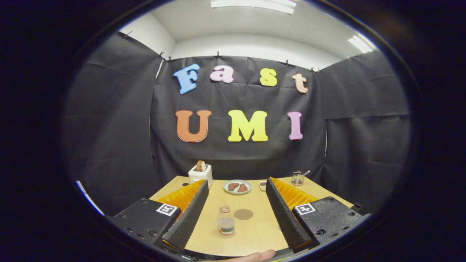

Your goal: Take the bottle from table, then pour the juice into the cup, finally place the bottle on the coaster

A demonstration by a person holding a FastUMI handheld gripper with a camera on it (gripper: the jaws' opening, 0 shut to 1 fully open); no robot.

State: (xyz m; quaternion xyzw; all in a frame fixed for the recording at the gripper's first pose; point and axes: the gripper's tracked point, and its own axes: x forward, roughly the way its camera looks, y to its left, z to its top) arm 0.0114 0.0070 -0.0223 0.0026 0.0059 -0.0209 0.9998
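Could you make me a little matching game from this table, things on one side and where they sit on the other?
Things:
1. bottle
2. coaster
3. plate
4. toaster

Places:
A. far end of the table, beyond the left finger
B. between the open gripper fingers, nearest the camera
C. just right of the bottle, slightly farther away
D. mid-table, beyond the coaster, holding brown food

Pairs: 1-B, 2-C, 3-D, 4-A

Bottle [226,222] before coaster [243,214] (plate [237,187] behind both).
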